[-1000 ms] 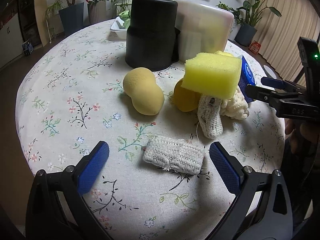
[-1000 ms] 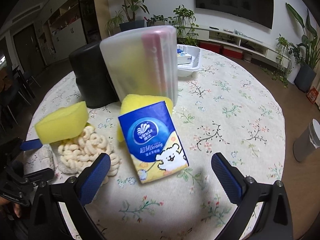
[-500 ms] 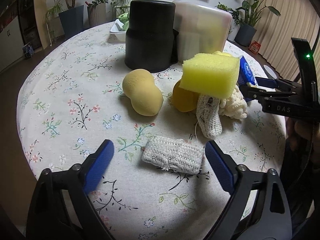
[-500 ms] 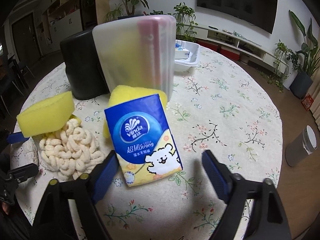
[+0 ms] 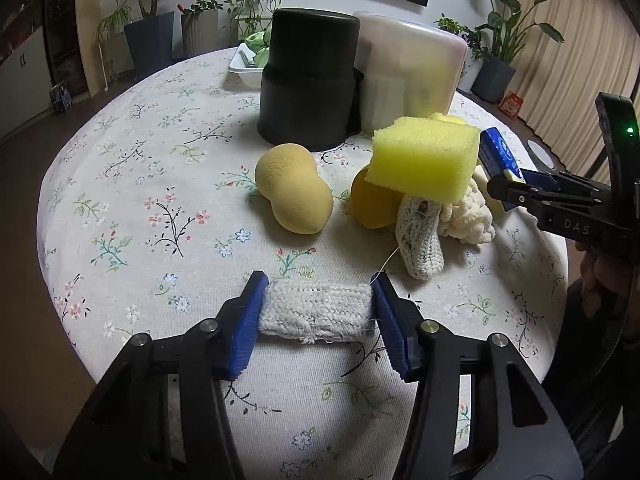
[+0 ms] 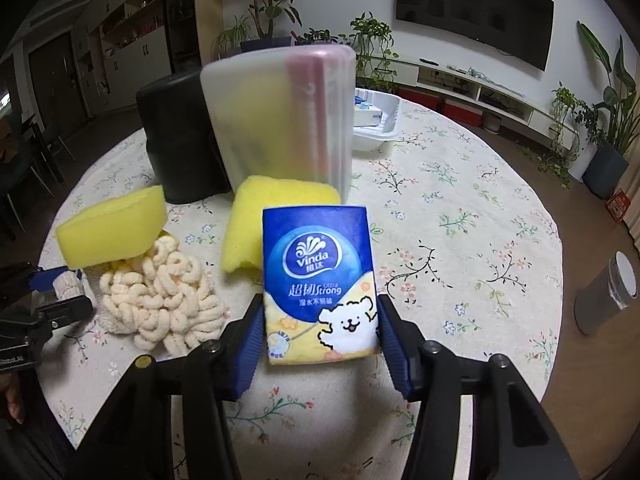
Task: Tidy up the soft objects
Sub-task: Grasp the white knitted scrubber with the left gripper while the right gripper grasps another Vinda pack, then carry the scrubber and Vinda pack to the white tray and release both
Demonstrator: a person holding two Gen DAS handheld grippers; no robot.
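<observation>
With jaws just closed, the knitted pad [image 5: 316,307] was pinched by the left gripper [image 5: 318,322] and the tissue pack [image 6: 320,284] by the right gripper [image 6: 320,338], while every other soft item was judged still unsorted.

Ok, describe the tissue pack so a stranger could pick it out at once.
Start at the tall frosted plastic container in the middle of the round floral tablecloth. In front of it lies a flat yellow sponge, and the tissue pack leans on that. It is the only blue, printed item, with a white cartoon dog.
</observation>
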